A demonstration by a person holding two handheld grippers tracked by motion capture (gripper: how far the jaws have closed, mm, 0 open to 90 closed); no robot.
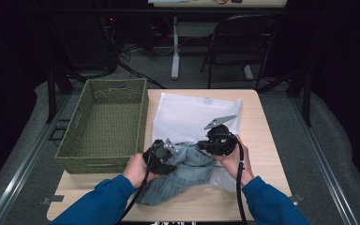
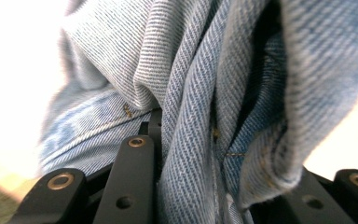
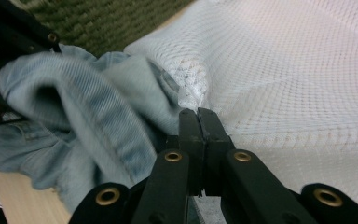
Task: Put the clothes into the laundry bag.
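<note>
Denim [image 2: 191,93] bunched between left gripper [image 2: 223,186] jaws, clamped on it. Right gripper [image 3: 199,116] jaws clenched, pinching mesh bag [image 3: 298,70] edge beside denim.

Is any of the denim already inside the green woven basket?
No, the green woven basket holds nothing; the faded blue denim garment lies on the table beside it.

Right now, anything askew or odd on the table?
Nothing damaged or spilled. The light blue denim garment lies crumpled, half over the white mesh laundry bag; the woven green basket overhangs the table's left edge.
</note>
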